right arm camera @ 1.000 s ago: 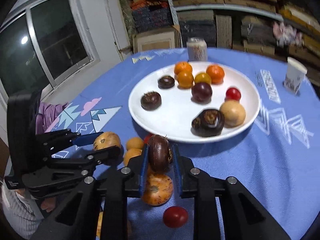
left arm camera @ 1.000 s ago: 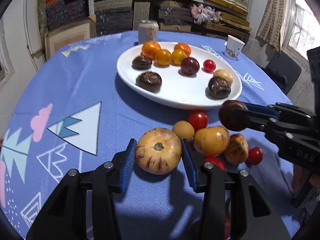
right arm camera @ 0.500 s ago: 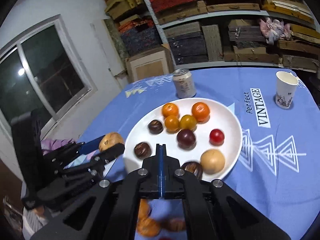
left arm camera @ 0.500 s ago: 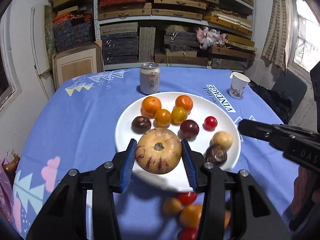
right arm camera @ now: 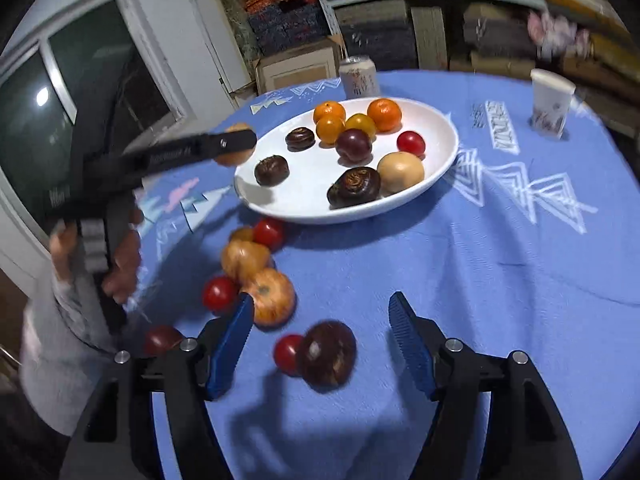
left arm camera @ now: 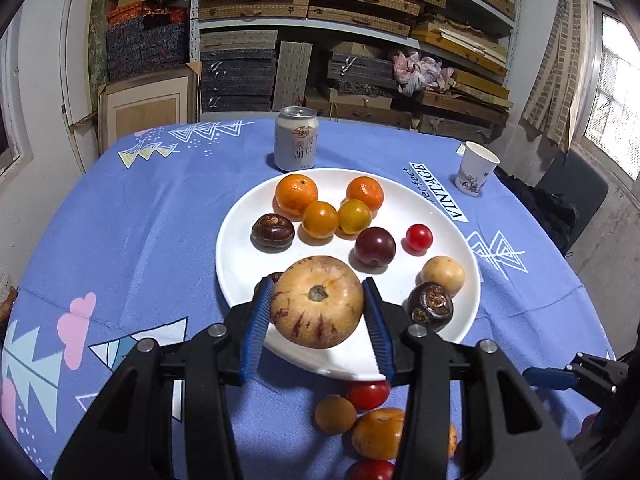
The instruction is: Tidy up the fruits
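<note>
My left gripper [left arm camera: 318,320] is shut on a large tan fruit with red streaks [left arm camera: 317,301] and holds it over the near edge of the white plate [left arm camera: 240,264]. The plate holds oranges, dark round fruits, a plum and a red tomato. My right gripper [right arm camera: 322,330] is open low over the blue tablecloth. A dark purple fruit [right arm camera: 326,353] lies between its fingers, beside a red tomato [right arm camera: 286,354]. Several loose fruits [right arm camera: 256,268] lie on the cloth left of it. The left gripper [right arm camera: 236,145] shows in the right wrist view at the plate's left rim.
A drink can [left arm camera: 296,138] stands behind the plate. A paper cup [left arm camera: 476,168] stands at the right back. Loose tomatoes and tan fruits [left arm camera: 360,420] lie on the cloth in front of the plate. Shelves with boxes fill the background.
My left gripper lifted the tan fruit from the cloth and carried it over the plate. My right gripper held a dark fruit, then showed shut and empty, and now is open low over the cloth.
</note>
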{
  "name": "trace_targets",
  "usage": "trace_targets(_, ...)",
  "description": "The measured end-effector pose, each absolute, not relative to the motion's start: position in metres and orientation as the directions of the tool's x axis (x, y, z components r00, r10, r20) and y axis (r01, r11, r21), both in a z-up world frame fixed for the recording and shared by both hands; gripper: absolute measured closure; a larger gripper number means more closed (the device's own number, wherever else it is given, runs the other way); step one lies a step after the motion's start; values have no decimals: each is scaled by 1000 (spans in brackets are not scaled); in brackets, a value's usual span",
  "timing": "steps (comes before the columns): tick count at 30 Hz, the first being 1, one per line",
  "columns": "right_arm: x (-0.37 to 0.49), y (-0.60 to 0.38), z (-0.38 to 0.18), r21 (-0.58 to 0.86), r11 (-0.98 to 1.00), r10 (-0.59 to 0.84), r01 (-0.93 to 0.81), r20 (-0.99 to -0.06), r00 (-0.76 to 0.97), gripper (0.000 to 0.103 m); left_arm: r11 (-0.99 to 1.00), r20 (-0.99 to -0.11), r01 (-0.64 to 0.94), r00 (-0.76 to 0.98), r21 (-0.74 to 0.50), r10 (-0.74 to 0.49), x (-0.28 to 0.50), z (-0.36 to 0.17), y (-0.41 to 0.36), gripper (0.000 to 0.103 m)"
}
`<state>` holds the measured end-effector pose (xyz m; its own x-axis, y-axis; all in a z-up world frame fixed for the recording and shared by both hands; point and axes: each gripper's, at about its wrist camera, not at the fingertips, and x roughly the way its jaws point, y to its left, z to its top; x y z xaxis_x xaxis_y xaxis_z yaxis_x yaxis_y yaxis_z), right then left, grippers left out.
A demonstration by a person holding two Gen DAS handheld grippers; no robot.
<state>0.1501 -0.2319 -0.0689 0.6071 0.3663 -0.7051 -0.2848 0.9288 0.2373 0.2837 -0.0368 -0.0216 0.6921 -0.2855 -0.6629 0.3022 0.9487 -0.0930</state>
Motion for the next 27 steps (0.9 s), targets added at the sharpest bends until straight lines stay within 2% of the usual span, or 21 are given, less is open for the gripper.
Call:
trace_targets(3,138,-226,-78,199,935,341,-293,-726,597,32,946,-661,312,693,-85,-288,276,-21,-38,59)
trace_targets(4,134,-226,-80,215,928,361,-304,-716,598,36,945,-658,317,695,-80,-289,273,-21,-39,59)
trace_targets(5,131,-224,-82,219,925,369,-311,-714,595,41,944,-656,321,696,-78,-291,271,-20,-41,59)
trace_targets(6,131,-223,-84,222,923,374,-316,-718,587,58,943,-654,325,697,-77,-294,269,-19,-41,59)
trace_targets(7,131,-222,-86,227,921,377,-316,-717,586,62,941,-650,330,699,-77,-298,267,-18,-42,59)
trace_targets(15,151,-247,-93,359,903,427,-235,-702,570,63,932,-635,358,705,-65,-315,252,-14,-48,59)
trace_targets(18,153,-244,-92,285,933,359,-218,-718,597,78,930,-635,362,706,-58,-315,251,-14,-51,59)
trace_targets(22,154,-232,-97,208,948,314,-242,-738,598,80,932,-639,360,705,-48,-306,251,-16,-52,59)
trace_targets(27,147,-240,-80,197,951,307,-238,-685,660,80,934,-631,355,718,-31,-294,248,-15,-50,59)
